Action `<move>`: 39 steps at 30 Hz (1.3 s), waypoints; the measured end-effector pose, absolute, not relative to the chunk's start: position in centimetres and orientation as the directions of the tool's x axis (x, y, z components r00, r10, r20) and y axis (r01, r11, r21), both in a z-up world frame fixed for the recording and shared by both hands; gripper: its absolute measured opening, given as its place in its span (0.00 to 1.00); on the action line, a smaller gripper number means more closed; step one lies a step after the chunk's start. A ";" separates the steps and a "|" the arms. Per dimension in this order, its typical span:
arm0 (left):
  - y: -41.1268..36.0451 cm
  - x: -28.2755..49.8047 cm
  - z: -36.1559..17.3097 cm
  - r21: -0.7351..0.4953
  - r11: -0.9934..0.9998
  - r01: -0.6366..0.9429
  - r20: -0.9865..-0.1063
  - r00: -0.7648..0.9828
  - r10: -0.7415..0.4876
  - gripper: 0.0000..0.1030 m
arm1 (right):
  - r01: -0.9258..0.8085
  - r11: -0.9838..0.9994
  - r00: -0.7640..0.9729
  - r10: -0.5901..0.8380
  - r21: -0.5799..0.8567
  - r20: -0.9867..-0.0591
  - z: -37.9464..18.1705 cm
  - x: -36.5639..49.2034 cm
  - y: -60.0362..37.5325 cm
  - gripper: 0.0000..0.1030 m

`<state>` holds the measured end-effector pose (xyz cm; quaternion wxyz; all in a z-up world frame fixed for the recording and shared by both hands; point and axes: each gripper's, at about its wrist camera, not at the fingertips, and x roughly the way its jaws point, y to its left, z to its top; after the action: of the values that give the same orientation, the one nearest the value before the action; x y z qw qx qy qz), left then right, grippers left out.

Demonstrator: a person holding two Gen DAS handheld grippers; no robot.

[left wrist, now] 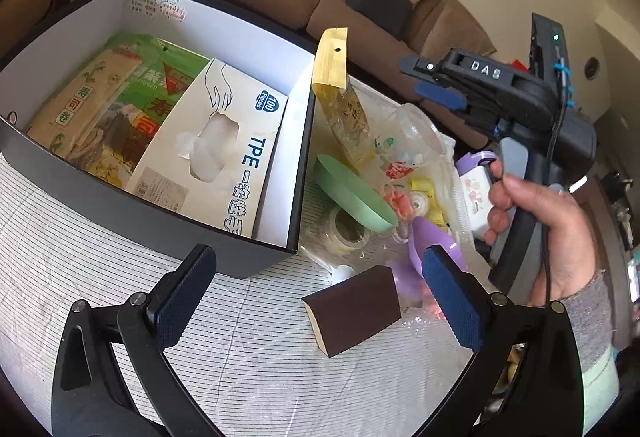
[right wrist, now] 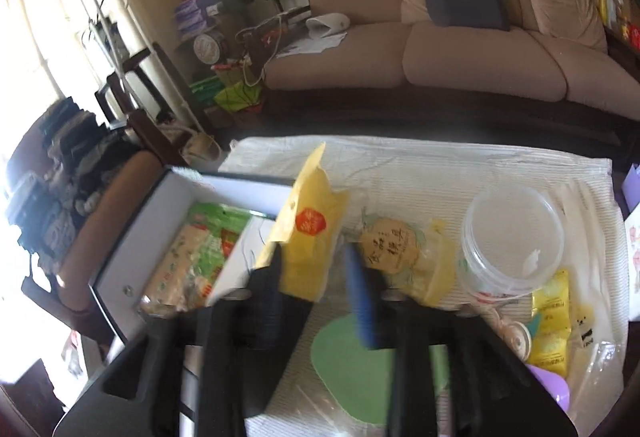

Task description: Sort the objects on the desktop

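Sorted: seaweed pack (left wrist: 100,105) and glove carton (left wrist: 216,153) lay inside box (left wrist: 256,257).
Left: yellow packet (right wrist: 308,233), green dish (left wrist: 352,193), brown block (left wrist: 354,309) on table (left wrist: 260,357), beside box's right wall.
Left gripper (left wrist: 316,301): open, empty.
Right gripper (right wrist: 316,293): jaws apart around yellow packet; grip uncertain.

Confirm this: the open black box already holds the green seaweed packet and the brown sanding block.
Not quite. The box holds the seaweed packet and a white glove box. The brown sanding block still lies outside on the striped cloth, as the left wrist view shows.
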<state>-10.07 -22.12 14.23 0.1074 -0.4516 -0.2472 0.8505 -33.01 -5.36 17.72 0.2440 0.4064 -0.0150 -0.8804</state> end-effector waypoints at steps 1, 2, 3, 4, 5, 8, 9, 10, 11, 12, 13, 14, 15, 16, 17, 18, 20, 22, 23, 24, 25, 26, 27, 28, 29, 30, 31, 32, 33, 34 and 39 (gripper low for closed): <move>-22.3 -10.0 14.3 -0.517 -0.855 0.040 -0.713 -0.573 0.404 1.00 | 0.431 -0.889 -0.561 -0.400 0.157 -0.725 16.7 -32.6 -5.8 0.70; -22.4 -10.0 14.4 -0.516 -0.856 0.038 -0.710 -0.579 0.401 1.00 | 0.443 -0.891 -0.565 -0.363 0.099 -0.740 15.6 -32.4 -6.2 0.70; -22.6 -10.0 14.6 -0.516 -0.856 0.034 -0.704 -0.587 0.401 1.00 | 0.457 -0.889 -0.567 -0.326 0.041 -0.757 14.4 -32.2 -6.6 0.70; -22.7 -9.9 14.7 -0.520 -0.854 0.028 -0.694 -0.596 0.403 1.00 | 0.469 -0.883 -0.571 -0.288 -0.017 -0.768 13.2 -32.2 -7.0 0.69; -22.9 -9.9 14.8 -0.524 -0.852 0.022 -0.684 -0.606 0.406 1.00 | 0.479 -0.875 -0.579 -0.261 -0.064 -0.772 12.3 -32.2 -7.4 0.69; -23.7 -10.1 15.1 -0.534 -0.845 0.017 -0.653 -0.643 0.400 1.00 | 0.528 -0.832 -0.618 -0.239 -0.169 -0.749 10.5 -31.8 -8.6 0.71; -24.0 -10.2 15.1 -0.541 -0.841 0.018 -0.642 -0.654 0.399 1.00 | 0.543 -0.815 -0.632 -0.237 -0.203 -0.738 10.1 -31.6 -9.0 0.75; -24.4 -10.3 15.0 -0.549 -0.835 0.020 -0.633 -0.663 0.400 1.00 | 0.555 -0.796 -0.646 -0.231 -0.240 -0.728 9.7 -31.5 -9.5 0.79; -24.8 -10.4 14.9 -0.559 -0.829 0.022 -0.622 -0.671 0.402 1.00 | 0.563 -0.775 -0.664 -0.217 -0.287 -0.716 9.3 -31.4 -10.0 0.83; -25.1 -10.6 14.8 -0.566 -0.824 0.024 -0.614 -0.679 0.402 1.00 | 0.562 -0.751 -0.685 -0.188 -0.347 -0.704 8.8 -31.6 -10.6 0.83; -25.4 -10.7 14.6 -0.570 -0.821 0.029 -0.611 -0.684 0.399 1.00 | 0.557 -0.726 -0.703 -0.154 -0.403 -0.694 8.2 -32.0 -11.2 0.83; -25.8 -10.9 14.3 -0.573 -0.819 0.038 -0.611 -0.685 0.396 1.00 | 0.556 -0.706 -0.711 -0.131 -0.439 -0.690 7.8 -32.4 -11.7 0.83; -26.0 -11.1 14.0 -0.581 -0.813 0.045 -0.610 -0.686 0.398 1.00 | 0.557 -0.689 -0.715 -0.113 -0.464 -0.690 7.4 -32.9 -12.1 0.83; -26.2 -11.2 13.8 -0.590 -0.806 0.044 -0.602 -0.688 0.404 1.00 | 0.560 -0.678 -0.714 -0.104 -0.476 -0.692 7.1 -33.6 -12.5 0.83; -26.3 -11.3 13.7 -0.595 -0.803 0.043 -0.598 -0.691 0.406 1.00 | 0.565 -0.673 -0.710 -0.102 -0.477 -0.697 6.8 -34.2 -12.7 0.83; -26.3 -11.4 13.7 -0.593 -0.804 0.043 -0.599 -0.691 0.405 1.00 | 0.568 -0.670 -0.707 -0.099 -0.478 -0.700 6.6 -34.8 -13.0 0.83; -26.3 -11.5 13.6 -0.589 -0.808 0.031 -0.598 -0.689 0.409 1.00 | 0.570 -0.666 -0.706 -0.097 -0.481 -0.702 6.2 -35.9 -13.5 0.83; -26.2 -11.4 13.6 -0.578 -0.816 0.022 -0.599 -0.691 0.405 1.00 | 0.556 -0.642 -0.727 -0.069 -0.527 -0.683 5.7 -36.7 -14.0 0.83; -26.3 -11.3 13.6 -0.576 -0.817 0.021 -0.597 -0.693 0.403 1.00 | 0.560 -0.635 -0.726 -0.067 -0.532 -0.684 5.3 -37.1 -14.2 0.83; -26.4 -11.2 13.6 -0.578 -0.816 0.023 -0.595 -0.697 0.401 1.00 | 0.571 -0.630 -0.717 -0.069 -0.527 -0.694 4.9 -37.5 -14.2 0.83; -26.6 -11.2 13.6 -0.583 -0.812 0.025 -0.590 -0.700 0.402 1.00 | 0.584 -0.624 -0.706 -0.074 -0.519 -0.705 4.5 -37.8 -14.2 0.82; -26.7 -11.2 13.5 -0.588 -0.808 0.026 -0.586 -0.702 0.404 1.00 | 0.603 -0.616 -0.694 -0.091 -0.507 -0.714 4.1 -37.9 -14.2 0.80; -26.8 -11.2 13.5 -0.591 -0.807 0.026 -0.584 -0.703 0.405 1.00 | 0.617 -0.609 -0.687 -0.107 -0.498 -0.719 3.9 -38.0 -14.1 0.74; -26.8 -11.2 13.5 -0.588 -0.809 0.026 -0.586 -0.703 0.403 1.00 | 0.616 -0.611 -0.687 -0.106 -0.498 -0.719 3.8 -38.0 -14.1 0.70; -26.8 -11.2 13.5 -0.581 -0.813 0.026 -0.590 -0.702 0.399 1.00 | 0.605 -0.622 -0.690 -0.098 -0.498 -0.717 3.8 -38.2 -13.9 0.64; -26.7 -11.2 13.5 -0.575 -0.818 0.025 -0.594 -0.701 0.396 1.00 | 0.601 -0.638 -0.688 -0.104 -0.483 -0.719 4.0 -38.2 -13.7 0.63; -26.6 -11.2 13.5 -0.572 -0.820 0.022 -0.595 -0.700 0.396 1.00 | 0.606 -0.654 -0.674 -0.121 -0.453 -0.728 4.4 -38.3 -13.5 0.63; -26.5 -11.2 13.5 -0.573 -0.820 0.019 -0.594 -0.699 0.398 1.00 | 0.611 -0.667 -0.660 -0.132 -0.426 -0.739 4.7 -38.4 -13.3 0.64; -26.4 -11.2 13.5 -0.574 -0.819 0.016 -0.594 -0.697 0.402 1.00 | 0.616 -0.675 -0.647 -0.141 -0.405 -0.750 5.1 -38.3 -13.1 0.67; -26.2 -11.3 13.5 -0.574 -0.819 0.013 -0.594 -0.695 0.405 1.00 | 0.621 -0.676 -0.641 -0.145 -0.398 -0.754 5.6 -38.0 -12.9 0.69; -25.1 -11.3 13.9 -0.572 -0.820 -0.017 -0.586 -0.691 0.423 1.00 | 0.649 -0.649 -0.663 -0.225 -0.398 -0.714 10.1 -34.2 -10.6 0.79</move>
<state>-11.31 -25.08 13.95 0.1250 -0.3725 -0.2725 0.8783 -34.16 -10.64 10.13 0.2571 0.3201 0.3308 -0.8497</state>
